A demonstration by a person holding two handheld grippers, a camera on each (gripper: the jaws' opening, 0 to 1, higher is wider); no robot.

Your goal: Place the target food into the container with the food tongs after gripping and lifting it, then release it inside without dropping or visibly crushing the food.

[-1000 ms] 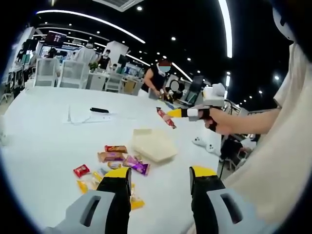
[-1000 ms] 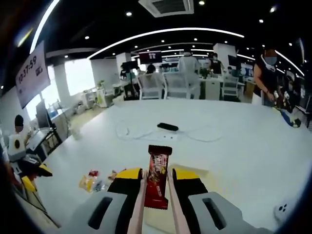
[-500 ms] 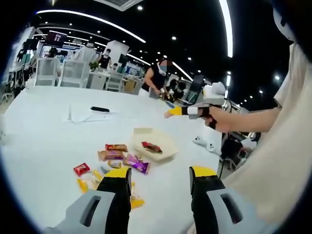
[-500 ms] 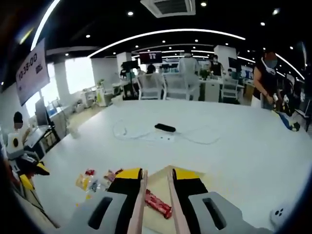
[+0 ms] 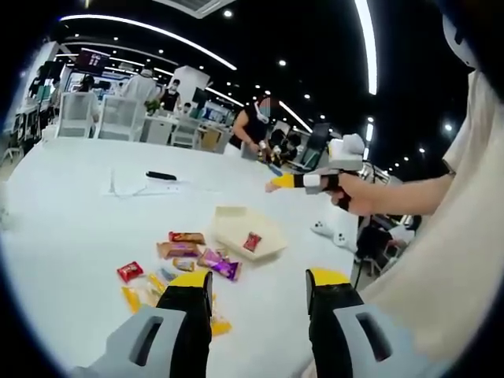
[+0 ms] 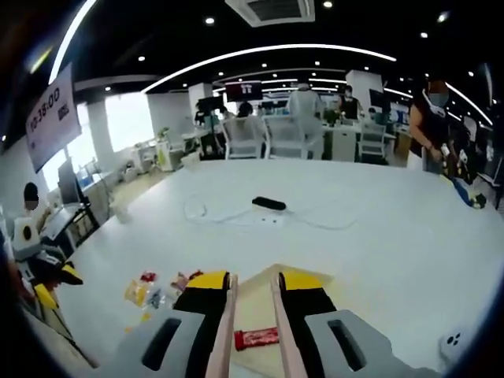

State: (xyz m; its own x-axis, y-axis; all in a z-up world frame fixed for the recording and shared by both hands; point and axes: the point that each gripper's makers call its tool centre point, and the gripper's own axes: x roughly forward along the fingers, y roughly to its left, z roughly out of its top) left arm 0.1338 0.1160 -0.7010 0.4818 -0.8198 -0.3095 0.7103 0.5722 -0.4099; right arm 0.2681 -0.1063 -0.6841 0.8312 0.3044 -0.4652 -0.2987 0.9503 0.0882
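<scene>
Now parted: tongs (image 6: 250,315) above red snack bar (image 6: 257,339) lying in container (image 5: 246,232). Best raised straight, clear of wrapper.

The left hand-held gripper (image 5: 260,295) had grey moulded bodies with oval slots, black jaws and yellow tips. The right hand-held gripper (image 6: 252,295) was of the same build, grey with slotted shells, black jaws capped in yellow, and carried two slim pale tong blades (image 6: 226,323) along its inner faces. In the left gripper view the person's hand (image 5: 356,194) emerged from a cream-coloured garment (image 5: 441,260).
</scene>
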